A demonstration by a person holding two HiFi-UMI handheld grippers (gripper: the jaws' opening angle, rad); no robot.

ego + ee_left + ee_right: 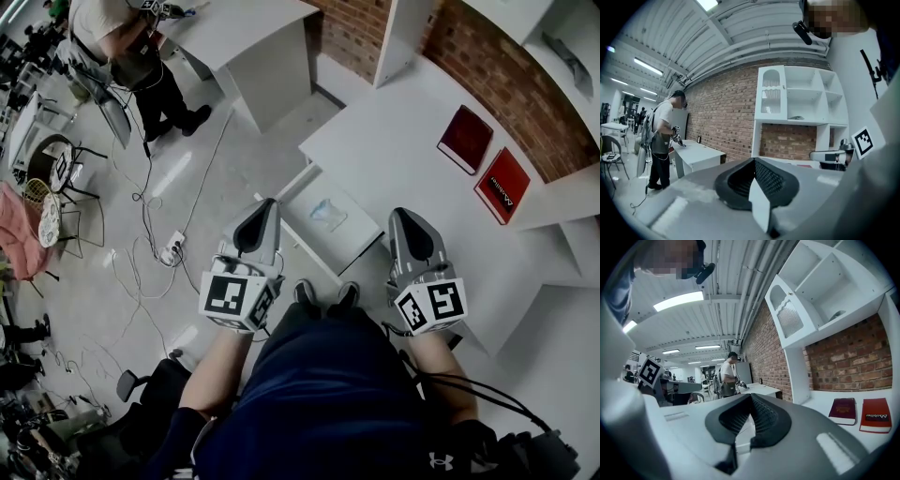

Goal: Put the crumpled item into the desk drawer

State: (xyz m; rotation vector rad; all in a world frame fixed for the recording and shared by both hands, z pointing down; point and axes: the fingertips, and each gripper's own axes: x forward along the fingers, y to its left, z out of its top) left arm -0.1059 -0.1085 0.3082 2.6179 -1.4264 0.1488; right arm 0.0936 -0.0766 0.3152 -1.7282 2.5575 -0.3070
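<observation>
White worktop (403, 141) | crumpled item (327, 212) in open drawer (352, 234) | my left hand-held gripper (265, 208), right hand-held gripper (405, 217) flank drawer, both clenched, empty

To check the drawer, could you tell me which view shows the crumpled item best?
The head view: the crumpled item lies in the open drawer. Neither gripper view shows it.

Red brick wall (487, 66), white shelf unit (801, 101), pale grey floor (234, 178) with loose cables (142, 202), strip lights (678, 301) overhead.

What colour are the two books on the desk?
Red: a darker book and a brighter book; head view best.
</observation>
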